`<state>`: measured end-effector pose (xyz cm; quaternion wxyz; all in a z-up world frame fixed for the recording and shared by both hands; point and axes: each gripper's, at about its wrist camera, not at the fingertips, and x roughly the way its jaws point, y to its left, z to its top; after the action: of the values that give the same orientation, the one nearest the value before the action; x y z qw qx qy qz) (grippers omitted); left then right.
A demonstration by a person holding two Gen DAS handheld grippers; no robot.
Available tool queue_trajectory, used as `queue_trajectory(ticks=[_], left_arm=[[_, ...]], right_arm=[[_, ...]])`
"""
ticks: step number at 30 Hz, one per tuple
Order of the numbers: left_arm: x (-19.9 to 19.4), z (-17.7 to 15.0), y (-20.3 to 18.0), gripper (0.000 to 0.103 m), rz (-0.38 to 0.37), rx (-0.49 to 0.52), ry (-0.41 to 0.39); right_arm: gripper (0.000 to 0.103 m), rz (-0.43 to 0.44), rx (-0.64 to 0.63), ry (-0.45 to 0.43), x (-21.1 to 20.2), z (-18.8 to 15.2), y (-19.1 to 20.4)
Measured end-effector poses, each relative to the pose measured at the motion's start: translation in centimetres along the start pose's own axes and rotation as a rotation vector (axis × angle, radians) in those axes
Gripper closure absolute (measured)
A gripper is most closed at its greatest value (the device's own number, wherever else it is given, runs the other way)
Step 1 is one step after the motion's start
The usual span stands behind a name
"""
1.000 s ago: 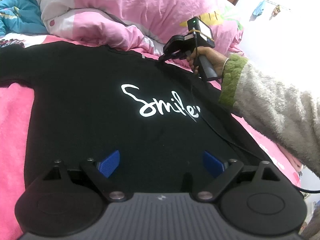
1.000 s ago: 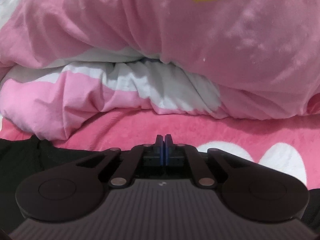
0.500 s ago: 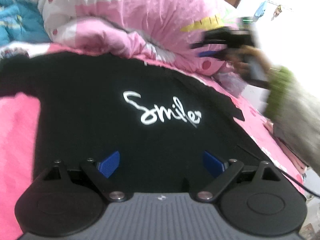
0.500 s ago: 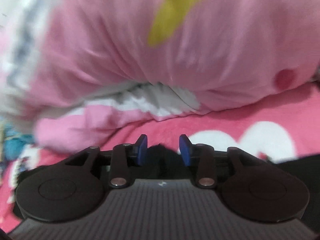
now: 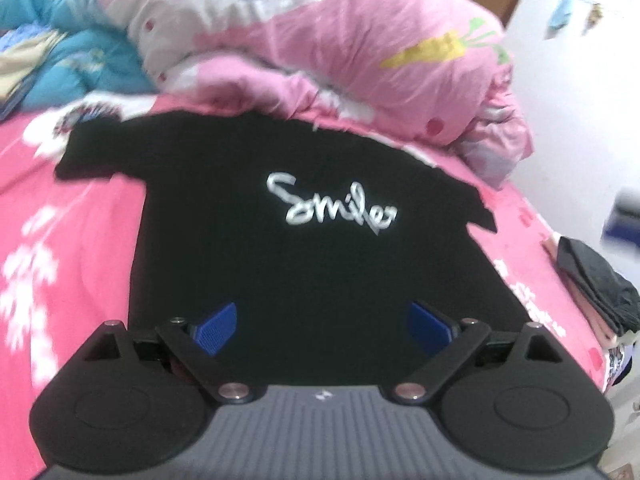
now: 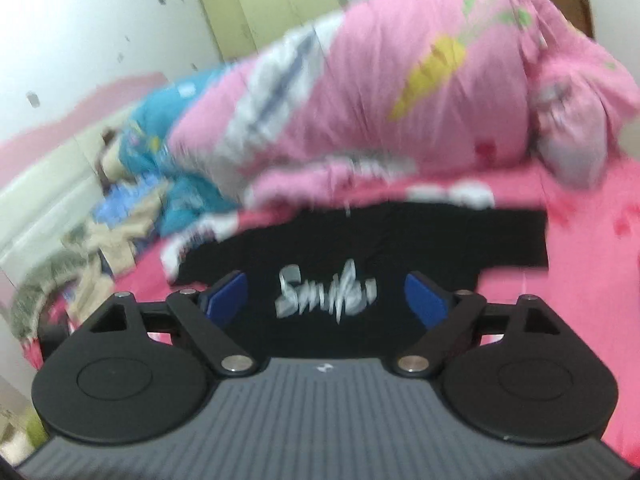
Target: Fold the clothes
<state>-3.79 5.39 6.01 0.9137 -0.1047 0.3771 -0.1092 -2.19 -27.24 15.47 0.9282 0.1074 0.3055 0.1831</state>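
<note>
So far, no fold has been made. The black shirt (image 5: 304, 248) lies flat on the pink bed sheet (image 5: 72, 248), face up, with the white word "Smile" (image 5: 332, 206) showing on its chest. Both short sleeves stick out to the sides, and the neck end points toward the big pink quilt (image 5: 360, 40) piled at the far side of the bed. It looks smoothed out and ready, so I think all the folding is still to come: the sleeves in, the sides in, then the bottom up.

The left gripper (image 5: 322, 322) hangs over the bottom part of the shirt. Its blue fingers (image 5: 218, 322) are spread wide, and nothing is between them. I cannot tell if they touch the cloth.

The right gripper (image 6: 326, 300) is up in the air, looking down at the shirt from farther back. Its blue fingers (image 6: 226, 296) are spread wide too, and it holds nothing. That picture is blurry.

A small pile of dark folded clothes (image 5: 596, 280) sits at the right edge of the bed.
</note>
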Motion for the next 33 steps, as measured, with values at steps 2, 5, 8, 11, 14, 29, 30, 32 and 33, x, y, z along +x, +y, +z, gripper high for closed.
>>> queue_trajectory(ticks=[2,5,8,11,14,29,30,32,33], left_arm=[[-0.2,-0.7,-0.8,0.009,0.051,0.040,0.002],[-0.1,-1.5,-1.4,0.009,0.112,0.077,0.011],[0.2,-2.0,-1.5,0.009,0.146,0.073,0.024],[0.6,-2.4,-1.5,0.009,0.169,0.064,0.040],[0.9,-2.6,-1.3,0.009,0.179,0.058,0.054],[0.4,-3.3,-2.5,0.000,0.202,0.004,0.042],[0.4,-3.3,-2.5,0.000,0.211,0.004,0.044],[0.6,-3.4,-2.4,0.000,0.229,0.004,0.046],[0.7,-3.4,-2.4,0.000,0.238,0.004,0.048]], right_arm=[[0.016,-0.052,0.025,0.028,1.4,-4.3,0.4],[0.016,-0.093,0.077,0.058,2.8,-8.3,1.1],[0.016,-0.128,0.062,0.068,4.3,-10.6,2.3],[0.016,-0.151,0.034,0.093,4.8,-12.1,3.5],[0.016,-0.165,0.031,0.107,4.9,-13.0,3.6],[0.016,-0.158,0.054,0.114,4.1,-13.7,3.6],[0.016,-0.157,0.053,0.116,4.2,-13.8,3.6],[0.016,-0.154,0.048,0.119,4.4,-13.8,3.8],[0.016,-0.154,0.045,0.121,4.4,-13.9,3.9]])
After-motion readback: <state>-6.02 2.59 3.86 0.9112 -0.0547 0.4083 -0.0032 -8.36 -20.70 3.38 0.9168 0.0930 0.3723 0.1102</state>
